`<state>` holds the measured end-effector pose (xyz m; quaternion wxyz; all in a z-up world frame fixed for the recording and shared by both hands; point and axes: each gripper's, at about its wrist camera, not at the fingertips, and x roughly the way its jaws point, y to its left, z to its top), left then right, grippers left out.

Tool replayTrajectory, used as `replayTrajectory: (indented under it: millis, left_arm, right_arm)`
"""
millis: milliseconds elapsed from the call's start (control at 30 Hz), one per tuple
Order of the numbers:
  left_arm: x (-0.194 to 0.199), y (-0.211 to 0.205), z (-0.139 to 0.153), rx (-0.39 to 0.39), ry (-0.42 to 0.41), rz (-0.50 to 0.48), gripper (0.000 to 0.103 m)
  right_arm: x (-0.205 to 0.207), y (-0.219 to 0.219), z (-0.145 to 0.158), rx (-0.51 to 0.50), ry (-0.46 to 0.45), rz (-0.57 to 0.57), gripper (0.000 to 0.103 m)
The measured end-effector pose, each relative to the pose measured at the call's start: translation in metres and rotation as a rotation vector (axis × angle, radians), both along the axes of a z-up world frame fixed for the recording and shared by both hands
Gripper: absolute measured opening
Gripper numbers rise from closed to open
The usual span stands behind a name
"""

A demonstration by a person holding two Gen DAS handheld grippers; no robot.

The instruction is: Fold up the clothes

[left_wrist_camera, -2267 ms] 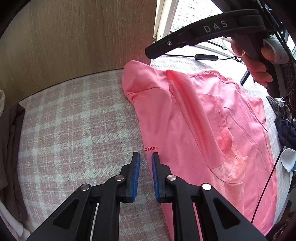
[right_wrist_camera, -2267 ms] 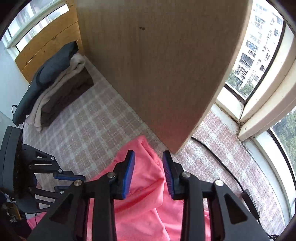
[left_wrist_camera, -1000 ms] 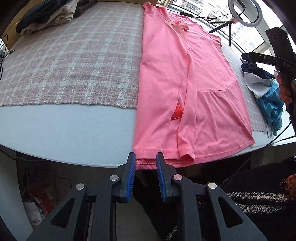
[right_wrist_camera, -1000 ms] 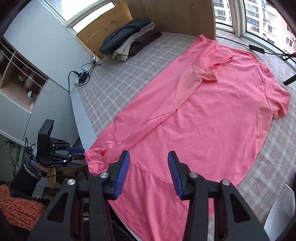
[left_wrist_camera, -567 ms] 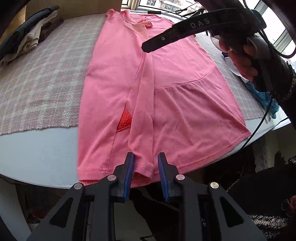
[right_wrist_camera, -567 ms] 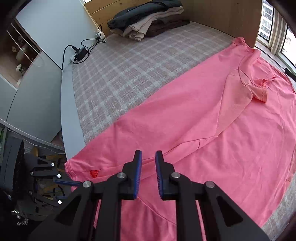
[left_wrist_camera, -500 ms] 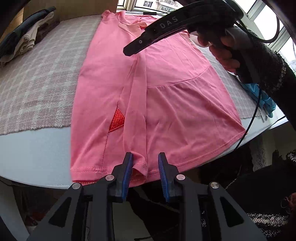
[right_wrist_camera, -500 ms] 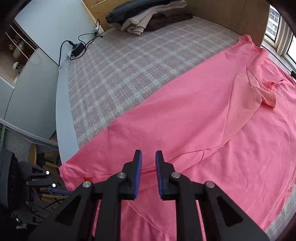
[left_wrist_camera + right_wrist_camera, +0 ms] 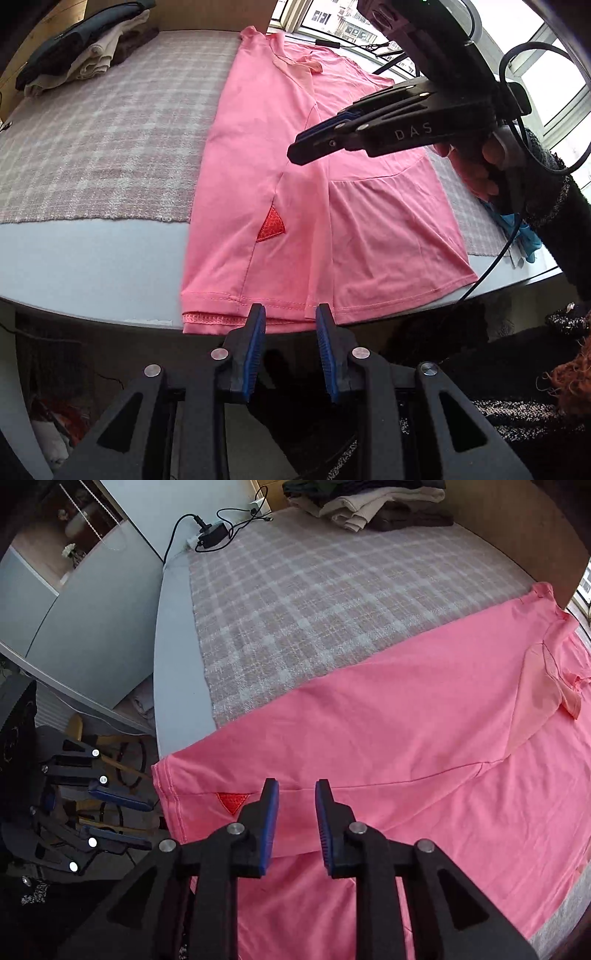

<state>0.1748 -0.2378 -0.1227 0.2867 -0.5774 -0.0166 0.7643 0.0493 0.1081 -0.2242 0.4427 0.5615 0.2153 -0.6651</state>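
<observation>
Pink shirt (image 9: 306,206) lies flat & lengthwise on the surface (image 9: 92,254), collar end far toward the window, hem at the near edge, hanging a bit over it. One long side is folded in over the body, so a lengthwise crease runs down the middle; a small red triangle patch (image 9: 271,229) shows by that fold, near the hem. Folded sleeve (image 9: 299,66) sits up at 12 o'clock in the left wrist view. Under the shirt a pink-grey checked cloth (image 9: 99,140) covers most of the surface, bare pale strip along the near edge. Left gripper (image 9: 290,328) is low at 6 o'clock in its own view, just off the hem, blue-padded fingers apart w/ nothing between them; hem edge sits right at the fingertips, can't tell if touching. Right gripper (image 9: 295,805) hovers above the shirt near the crease, fingers apart, nothing held; red patch at approx 9 o'clock of its tips. In the left wrist view that gripper comes in from 2 o'clock, held by a hand (image 9: 476,166) w/ dark sleeve. Stack of folded clothes (image 9: 373,502) (dark, beige, brown) sits at the far corner of the surface, well apart from the shirt. Black power adapter w/ cable (image 9: 210,535) at approx 11 o'clock in the right wrist view. Blue cloth (image 9: 524,236) at 3 o'clock, partly hidden.
</observation>
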Motion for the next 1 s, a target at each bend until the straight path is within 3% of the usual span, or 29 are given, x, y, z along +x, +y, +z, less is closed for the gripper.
replayTrajectory:
  millis: [200, 233, 333, 400, 467, 567, 700, 733, 833, 1000]
  left_arm:
    - [0.002, 0.023, -0.009, 0.022, -0.007, -0.073, 0.026]
    - [-0.001, 0.016, -0.010, -0.002, 0.000, -0.045, 0.026]
    - [-0.013, -0.011, -0.009, -0.087, 0.026, 0.062, 0.026]
    - [-0.021, -0.029, -0.009, -0.144, 0.043, 0.132, 0.026]
    - [-0.029, -0.046, -0.009, -0.201, 0.060, 0.203, 0.027]
    - [-0.043, -0.044, -0.019, -0.233, 0.061, 0.186, 0.028]
    - [-0.050, -0.040, -0.025, -0.227, 0.058, 0.147, 0.028]
    - [-0.049, -0.039, -0.025, -0.221, 0.061, 0.139, 0.026]
    - [-0.047, -0.041, -0.026, -0.207, 0.058, 0.128, 0.004]
    - [-0.037, -0.052, -0.016, -0.184, 0.063, 0.127, 0.002]
  right_arm:
    - [0.040, 0.029, -0.023, 0.149, -0.054, 0.096, 0.021]
    - [0.043, 0.035, -0.022, 0.167, -0.045, 0.089, 0.021]
    - [0.038, 0.041, -0.009, 0.098, -0.035, 0.001, 0.023]
    - [0.033, 0.036, -0.006, 0.014, -0.033, -0.053, 0.038]
    - [0.033, 0.023, -0.012, -0.028, -0.039, -0.077, 0.040]
    - [0.044, 0.009, -0.024, -0.053, -0.086, -0.071, 0.040]
    - [0.055, 0.002, -0.034, -0.016, -0.077, -0.040, 0.040]
    - [0.057, 0.002, -0.035, -0.012, -0.075, -0.031, 0.040]
    - [0.062, 0.005, -0.032, 0.000, -0.063, -0.006, 0.040]
    - [0.065, 0.009, -0.027, 0.021, -0.061, 0.032, 0.040]
